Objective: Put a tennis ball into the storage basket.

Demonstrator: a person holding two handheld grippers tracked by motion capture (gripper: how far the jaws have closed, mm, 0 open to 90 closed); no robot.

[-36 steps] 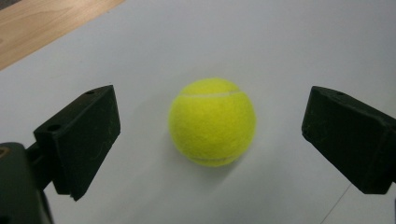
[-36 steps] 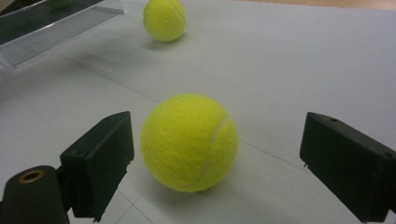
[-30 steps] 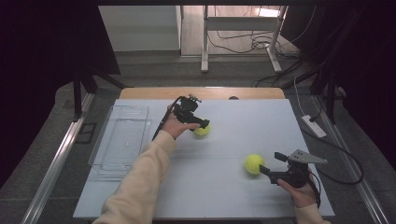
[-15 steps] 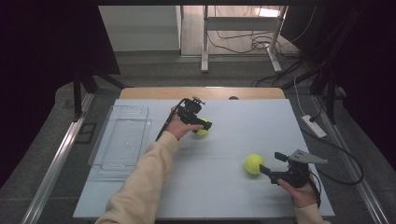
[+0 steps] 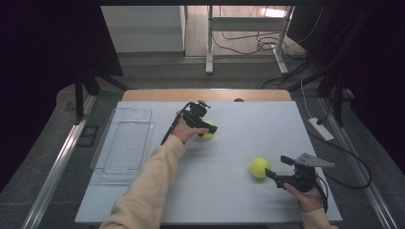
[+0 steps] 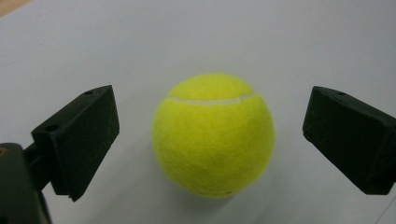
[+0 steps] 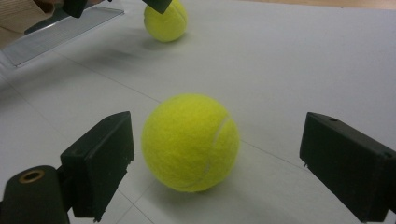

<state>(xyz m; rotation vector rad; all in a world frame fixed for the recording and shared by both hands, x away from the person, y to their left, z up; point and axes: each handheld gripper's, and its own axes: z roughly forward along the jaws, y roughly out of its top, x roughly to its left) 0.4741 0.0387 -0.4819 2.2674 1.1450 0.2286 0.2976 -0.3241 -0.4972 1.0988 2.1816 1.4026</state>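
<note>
Two yellow tennis balls on the pale grey desk (image 5: 229,143), well apart. Far tennis ball (image 5: 207,130) near the middle of the desk, toward its far edge; seen in the left gripper view (image 6: 213,134) resting on the desk surface, white seam curving across its top. Flanked by the black jaws of the left hand-held gripper (image 5: 208,128), spread wide, a clear gap between each jaw and the felt, neither touching. Seen again small at the top of the right gripper view (image 7: 166,21), with a dark jaw tip just above it.

Near tennis ball (image 5: 259,167) toward the right front part of the desk; in the right gripper view (image 7: 190,142) sitting on the surface, seam running down its right side. Bracketed by the jaws of the right hand-held gripper (image 5: 273,167), likewise spread, left jaw close beside the ball but apart from it, right jaw farther off. Grey three-cornered plate on top of that hand-held gripper, cable trailing off to the right.

Left forearm in a cream sleeve (image 5: 148,186) reaching diagonally across the desk from the bottom edge. Clear plastic tray (image 5: 125,142) lying along the left side of the desk, beside the sleeve. Strip of bare wood (image 5: 205,95) at the far edge of the desk. White power strip (image 5: 320,129) on the floor to the right.
</note>
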